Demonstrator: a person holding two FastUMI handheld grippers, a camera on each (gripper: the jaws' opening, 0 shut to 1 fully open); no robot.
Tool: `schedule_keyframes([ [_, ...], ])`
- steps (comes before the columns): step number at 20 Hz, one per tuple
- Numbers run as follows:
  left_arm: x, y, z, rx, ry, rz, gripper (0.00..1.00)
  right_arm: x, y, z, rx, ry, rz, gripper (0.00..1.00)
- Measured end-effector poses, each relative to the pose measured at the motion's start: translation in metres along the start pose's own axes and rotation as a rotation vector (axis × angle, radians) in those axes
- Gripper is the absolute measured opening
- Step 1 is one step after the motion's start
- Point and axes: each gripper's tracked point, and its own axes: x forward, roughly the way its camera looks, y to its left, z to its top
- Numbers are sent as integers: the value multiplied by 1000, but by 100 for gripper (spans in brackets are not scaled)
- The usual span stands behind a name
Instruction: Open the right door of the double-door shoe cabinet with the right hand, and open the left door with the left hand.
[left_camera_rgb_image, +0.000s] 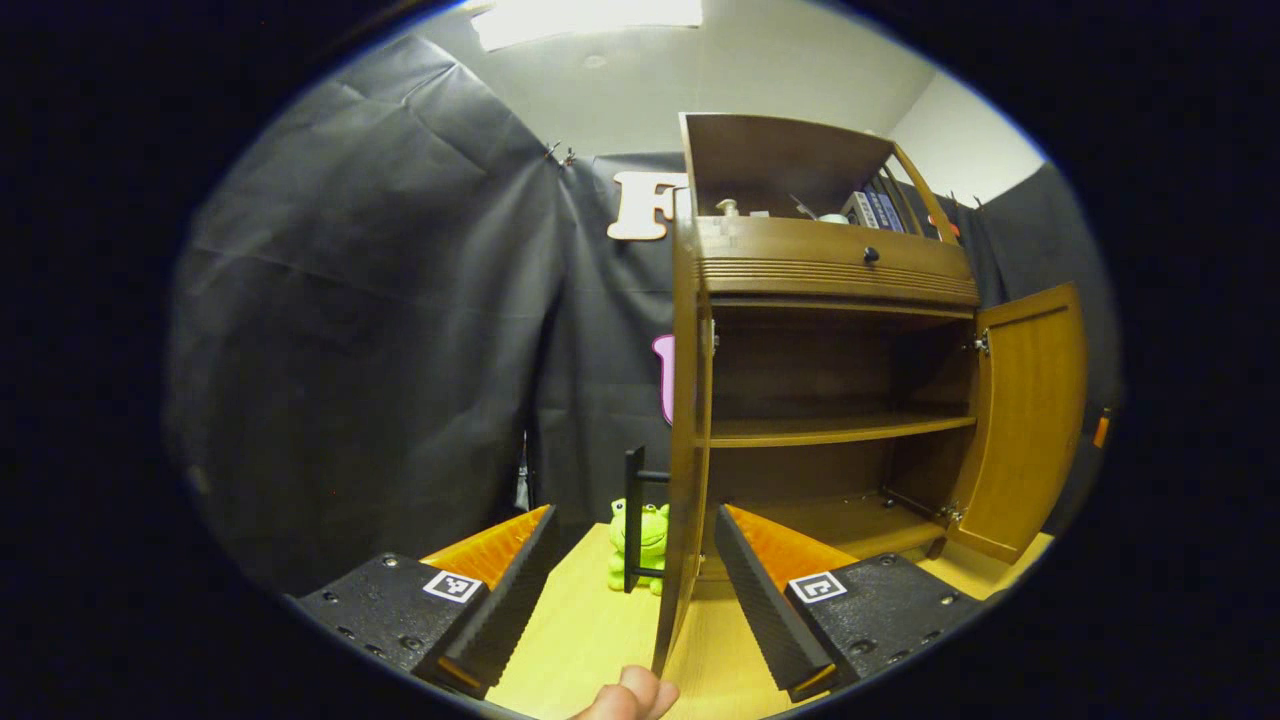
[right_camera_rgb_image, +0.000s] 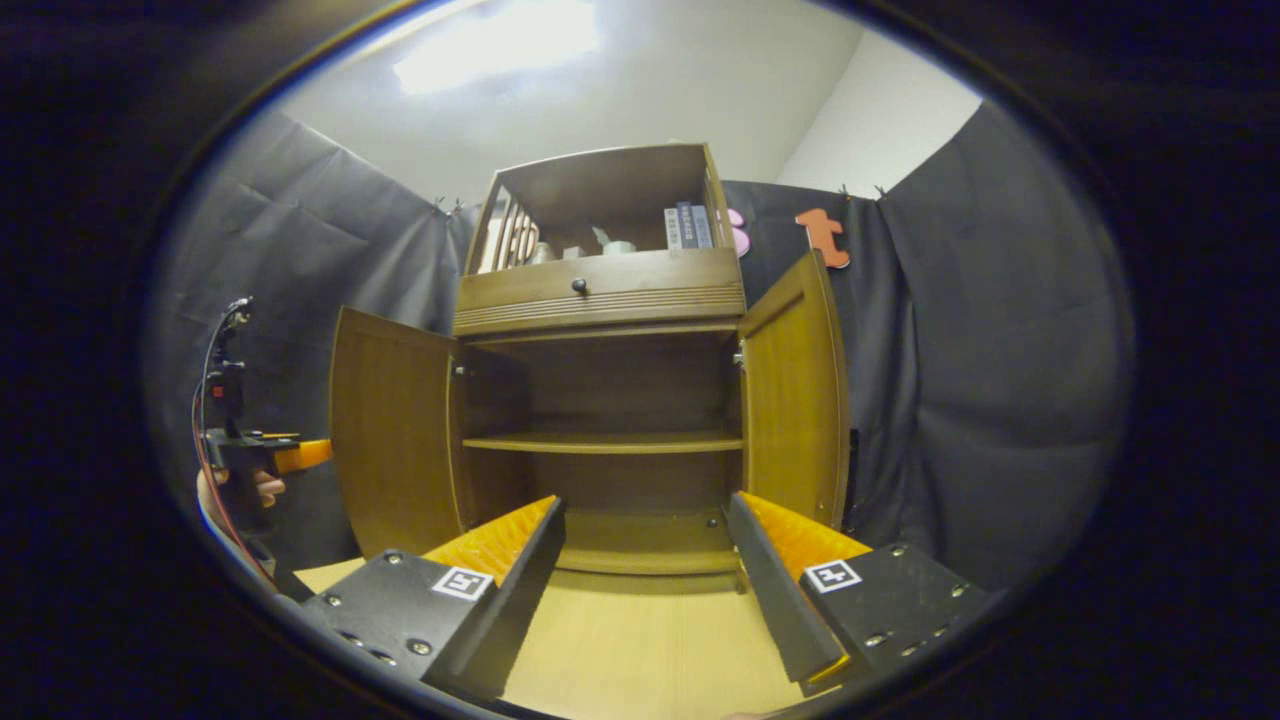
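Black cloth walls close the booth on both sides of the cabinet (right_camera_rgb_image: 610, 380), which stands on a pale wooden table (right_camera_rgb_image: 640, 640) with both doors swung open. From the right gripper view, the left door (right_camera_rgb_image: 395, 440) and right door (right_camera_rgb_image: 795, 390) stand out to either side of the jaws, leaving the shelf (right_camera_rgb_image: 605, 442) and interior exposed straight ahead, with bare tabletop between the fingers and the cabinet base. The right gripper (right_camera_rgb_image: 645, 575) has its jaws spread wide, holding and touching nothing. In the left gripper view, the left door (left_camera_rgb_image: 688, 430) is seen edge-on, its free edge standing between the two fingers. The left gripper (left_camera_rgb_image: 635, 590) is spread wide; the door edge lies nearer its right finger, but contact cannot be confirmed. The door's black handle (left_camera_rgb_image: 633, 520) projects on the outer face, just ahead of the left finger, with a green frog toy (left_camera_rgb_image: 640, 545) behind it on the table. The right door (left_camera_rgb_image: 1025, 420) stands open far to the right of the jaws. The person's hand (right_camera_rgb_image: 262, 487) holds the left gripper beside the left door.
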Motion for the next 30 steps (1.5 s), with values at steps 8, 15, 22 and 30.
schedule_keyframes([
  [8,-10,-75,25,-42,-26,-114,93,-4,-16,-3,-2,14,-23,97],
  [15,10,-125,24,-57,-8,-166,92,-1,-22,5,7,-4,-24,97],
  [22,35,-172,16,-22,9,-192,92,24,-20,-12,19,34,-12,92],
  [30,49,-211,-3,0,11,-190,92,59,-34,-6,-16,1,-28,98],
])
